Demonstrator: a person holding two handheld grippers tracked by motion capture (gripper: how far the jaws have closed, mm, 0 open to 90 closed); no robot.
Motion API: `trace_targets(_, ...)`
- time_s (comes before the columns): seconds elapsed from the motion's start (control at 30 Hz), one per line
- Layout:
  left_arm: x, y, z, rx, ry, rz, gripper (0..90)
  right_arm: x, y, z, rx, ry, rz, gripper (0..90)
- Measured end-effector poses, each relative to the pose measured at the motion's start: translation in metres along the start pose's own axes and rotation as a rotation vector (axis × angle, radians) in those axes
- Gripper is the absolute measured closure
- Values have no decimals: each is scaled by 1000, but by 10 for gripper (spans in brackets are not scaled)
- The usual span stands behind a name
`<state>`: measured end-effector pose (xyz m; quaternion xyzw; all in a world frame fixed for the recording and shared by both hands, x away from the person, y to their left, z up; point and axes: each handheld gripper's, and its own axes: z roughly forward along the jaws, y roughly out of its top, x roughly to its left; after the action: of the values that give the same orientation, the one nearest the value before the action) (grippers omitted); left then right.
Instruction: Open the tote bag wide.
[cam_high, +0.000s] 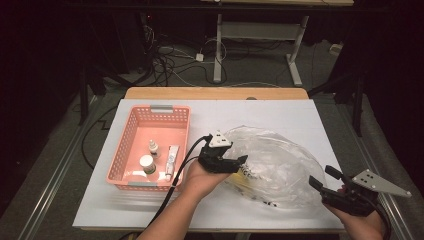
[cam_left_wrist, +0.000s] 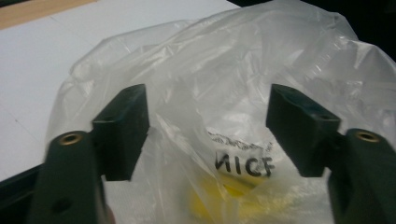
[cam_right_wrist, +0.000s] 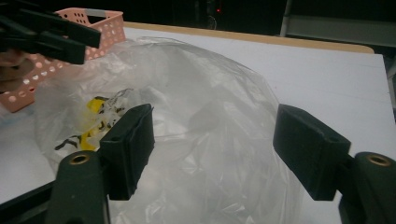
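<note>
A clear, crumpled plastic bag (cam_high: 282, 162) lies on the white table top, right of centre. It carries black lettering and has something yellow inside (cam_left_wrist: 233, 196). My left gripper (cam_high: 241, 162) hovers at the bag's left edge, its jaws open; in the left gripper view the bag (cam_left_wrist: 210, 70) lies beyond the gap of the gripper (cam_left_wrist: 208, 126), untouched by the pads. My right gripper (cam_high: 322, 176) is open at the bag's near right side. In the right gripper view the bag (cam_right_wrist: 201, 93) lies past that gripper (cam_right_wrist: 212, 144), with the yellow item (cam_right_wrist: 95, 105) at its left.
A pink perforated basket (cam_high: 131, 145) stands left of the bag, holding a small bottle (cam_high: 153, 148), a white-capped jar (cam_high: 147, 163) and a tube (cam_high: 172, 157). The white sheet (cam_high: 280, 112) covers a wooden table with its edge (cam_high: 215, 93) at the back. Cables lie on the floor behind.
</note>
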<state>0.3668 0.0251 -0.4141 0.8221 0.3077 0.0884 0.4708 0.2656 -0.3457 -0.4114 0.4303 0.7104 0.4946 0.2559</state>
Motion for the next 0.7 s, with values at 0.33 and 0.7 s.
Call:
trace_targets(0.33,-13,-11,-13,-19,10,18,71,-6,-2,18,9,-24,8,125)
trace_targets(0.7,-26,-18,-23,-22,3,54,0,-3,-8,21,28,-36,27,1)
